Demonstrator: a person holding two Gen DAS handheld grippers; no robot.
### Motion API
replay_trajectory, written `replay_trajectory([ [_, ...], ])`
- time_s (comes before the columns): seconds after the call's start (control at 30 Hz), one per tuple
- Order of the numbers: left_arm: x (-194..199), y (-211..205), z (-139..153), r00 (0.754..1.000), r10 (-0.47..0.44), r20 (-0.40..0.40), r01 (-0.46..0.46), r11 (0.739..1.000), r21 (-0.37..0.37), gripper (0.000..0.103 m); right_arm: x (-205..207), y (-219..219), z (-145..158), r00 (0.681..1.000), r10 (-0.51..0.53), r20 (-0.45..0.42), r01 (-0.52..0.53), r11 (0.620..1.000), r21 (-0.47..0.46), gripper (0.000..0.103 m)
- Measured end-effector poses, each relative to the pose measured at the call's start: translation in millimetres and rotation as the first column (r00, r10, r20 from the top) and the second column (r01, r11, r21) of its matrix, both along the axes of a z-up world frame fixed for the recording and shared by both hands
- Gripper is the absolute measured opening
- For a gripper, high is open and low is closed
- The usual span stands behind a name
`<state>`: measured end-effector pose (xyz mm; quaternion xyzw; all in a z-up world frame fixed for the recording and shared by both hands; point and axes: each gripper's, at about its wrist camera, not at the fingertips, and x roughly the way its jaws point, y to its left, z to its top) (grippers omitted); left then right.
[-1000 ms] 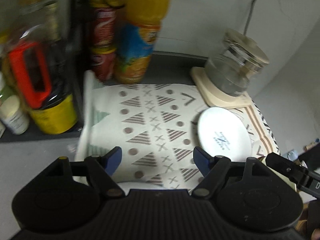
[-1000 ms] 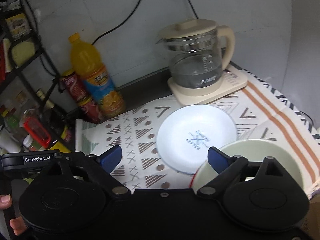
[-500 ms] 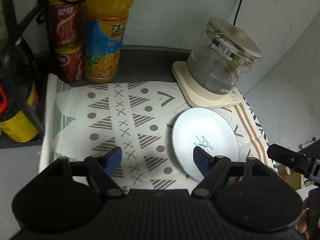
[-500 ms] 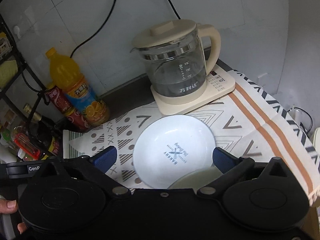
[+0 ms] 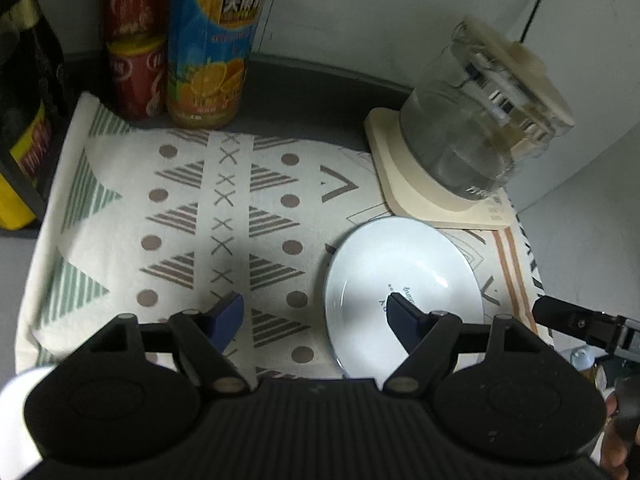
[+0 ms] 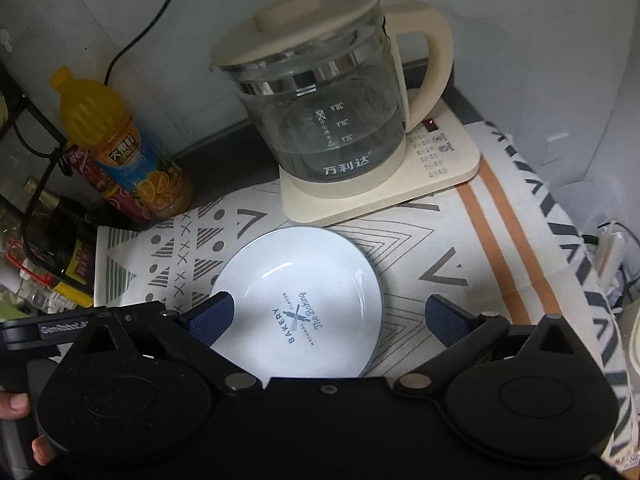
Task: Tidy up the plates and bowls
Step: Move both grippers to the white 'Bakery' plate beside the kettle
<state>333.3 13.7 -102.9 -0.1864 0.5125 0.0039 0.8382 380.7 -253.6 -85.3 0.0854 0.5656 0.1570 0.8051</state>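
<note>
A white plate (image 6: 296,280) with a blue "BAKERY" print lies flat on the patterned cloth (image 6: 452,240), in front of the kettle. My right gripper (image 6: 328,312) hovers over its near half, open, with the left pad over the plate's left rim and the right pad past its right rim. My left gripper (image 5: 312,312) is open too, above the cloth (image 5: 180,216); only its right finger overlaps the plate (image 5: 400,264). Neither holds anything. A pale curved rim (image 6: 631,344), perhaps a bowl, peeks in at the right edge.
A glass kettle (image 6: 320,112) on a cream base (image 6: 440,168) stands behind the plate. An orange juice bottle (image 5: 212,40) and red cans (image 5: 136,60) line the back left beside a dark rack (image 6: 36,184) of bottles. The walls close in behind and to the right.
Both grippers came closer to the plate and lower. The right gripper's jaws widened, and the cream bowl under it slid out of its view to the right.
</note>
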Motion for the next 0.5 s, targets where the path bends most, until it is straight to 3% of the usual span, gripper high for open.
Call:
replay_trajectory([
  [0.13,4,-10,-17,0.999,0.031,-0.029,-0.031,0.999,-0.005,0.076,14,-5,-14,0.998,0.060,-0.023,-0.060,0.998,-0.004,0.100],
  [0.27,9,-16,-36,0.996,0.061,-0.065,-0.062,0.998,-0.018,0.072,29,-11,-37,0.991,0.092,-0.096,-0.092,0.996,0.000,0.079],
  [0.33,11,-19,-44,0.994,0.070,-0.082,-0.073,0.997,-0.031,0.068,35,-14,-48,0.986,0.102,-0.129,-0.103,0.995,0.000,0.075],
  [0.5,15,-26,-59,0.988,0.081,-0.128,-0.087,0.996,-0.035,0.051,44,-15,-73,0.967,0.147,-0.207,-0.149,0.989,0.008,0.056],
])
